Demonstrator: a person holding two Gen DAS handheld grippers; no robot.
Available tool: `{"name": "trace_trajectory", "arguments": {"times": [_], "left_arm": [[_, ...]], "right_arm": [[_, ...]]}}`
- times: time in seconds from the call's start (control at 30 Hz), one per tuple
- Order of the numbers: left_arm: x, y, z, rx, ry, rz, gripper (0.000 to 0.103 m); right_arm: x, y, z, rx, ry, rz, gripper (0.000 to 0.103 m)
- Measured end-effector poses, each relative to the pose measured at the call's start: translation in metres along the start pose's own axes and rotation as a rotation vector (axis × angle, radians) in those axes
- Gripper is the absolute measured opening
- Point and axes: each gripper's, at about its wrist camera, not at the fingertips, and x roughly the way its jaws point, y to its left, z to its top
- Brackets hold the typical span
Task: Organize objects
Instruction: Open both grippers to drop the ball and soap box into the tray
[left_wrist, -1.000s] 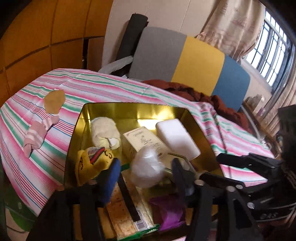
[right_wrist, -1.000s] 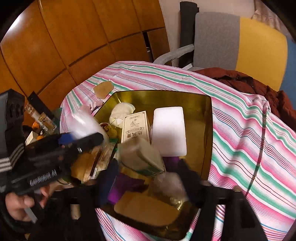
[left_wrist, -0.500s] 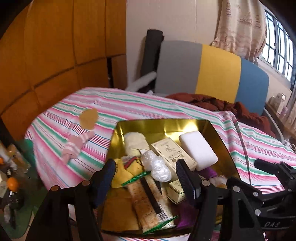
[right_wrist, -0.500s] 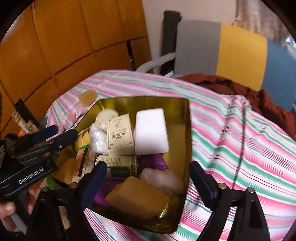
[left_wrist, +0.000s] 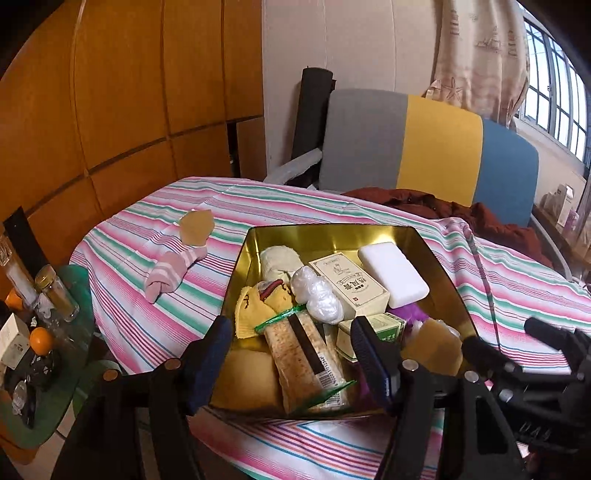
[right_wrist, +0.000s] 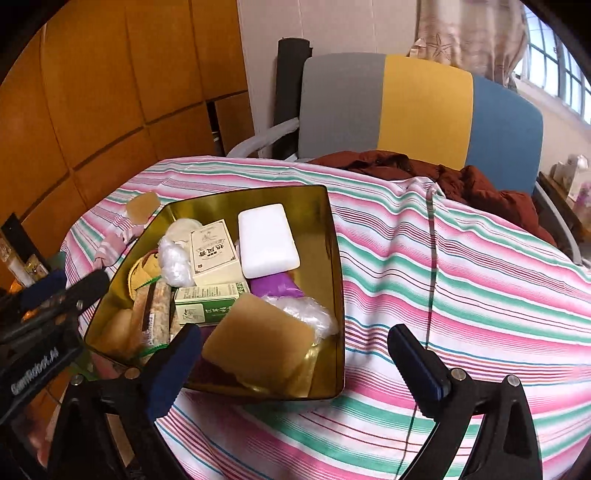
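Between picks: both grippers, left (left_wrist: 291, 354) and right (right_wrist: 295, 360), fingers wide, empty. Next: pink sock (left_wrist: 173, 267) left of gold tin (left_wrist: 332, 234).

Pink sock (right_wrist: 110, 248) partly hidden, seemingly.

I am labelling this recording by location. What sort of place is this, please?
Most likely a room in a home, perhaps a living or dining room. A table under a striped cloth holds a gold tin of household things, an upholstered chair stands behind it, and a curtained window is at the right.
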Motion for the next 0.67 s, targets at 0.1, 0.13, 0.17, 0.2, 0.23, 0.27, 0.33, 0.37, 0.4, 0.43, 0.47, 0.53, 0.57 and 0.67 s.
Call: {"name": "trace_trajectory", "arguments": {"times": [0.1, 0.13, 0.17, 0.2, 0.23, 0.27, 0.33, 0.37, 0.4, 0.43, 0.47, 0.53, 0.57, 0.67], "left_arm": [[0.000, 0.002, -0.002, -0.005, 0.002, -0.010, 0.068], [-0.001, 0.002, -0.004, -0.012, 0.010, -0.019, 0.068], [0.000, 0.003, -0.004, -0.022, 0.019, -0.034, 0.068], [-0.001, 0.003, -0.004, -0.028, 0.023, -0.043, 0.068], [-0.002, 0.003, -0.005, -0.034, 0.025, -0.049, 0.068], [-0.002, 0.003, -0.005, -0.036, 0.026, -0.050, 0.068], [-0.002, 0.003, -0.006, -0.041, 0.022, -0.050, 0.068], [-0.003, 0.004, -0.006, -0.045, 0.014, -0.049, 0.067], [-0.004, 0.005, -0.006, -0.047, 0.007, -0.040, 0.062], [-0.005, 0.005, -0.007, -0.051, -0.004, -0.033, 0.059], [-0.005, 0.005, -0.007, -0.052, -0.005, -0.034, 0.058], [-0.006, 0.005, -0.007, -0.045, -0.008, -0.029, 0.058], [-0.006, 0.005, -0.007, -0.046, -0.009, -0.035, 0.058], [-0.006, 0.004, -0.006, -0.042, -0.007, -0.042, 0.058]], "right_arm": [[-0.007, 0.002, 0.002, -0.009, -0.030, 0.000, 0.101], [-0.009, 0.004, 0.002, -0.012, -0.036, 0.003, 0.101], [-0.011, 0.005, 0.002, -0.015, -0.039, 0.007, 0.101], [-0.012, 0.007, 0.002, -0.019, -0.041, 0.012, 0.101], [-0.013, 0.009, 0.002, -0.023, -0.042, 0.016, 0.101], [-0.013, 0.011, 0.002, -0.028, -0.042, 0.018, 0.101], [-0.014, 0.014, 0.001, -0.036, -0.041, 0.020, 0.101], [-0.014, 0.014, 0.000, -0.037, -0.042, 0.022, 0.101], [-0.015, 0.015, 0.000, -0.038, -0.043, 0.022, 0.102], [-0.015, 0.015, 0.000, -0.039, -0.043, 0.021, 0.102], [-0.015, 0.016, 0.000, -0.041, -0.042, 0.022, 0.102], [-0.014, 0.016, -0.001, -0.041, -0.041, 0.021, 0.102], [-0.014, 0.016, -0.002, -0.040, -0.039, 0.021, 0.102], [-0.012, 0.016, -0.002, -0.040, -0.039, 0.017, 0.102]]}}
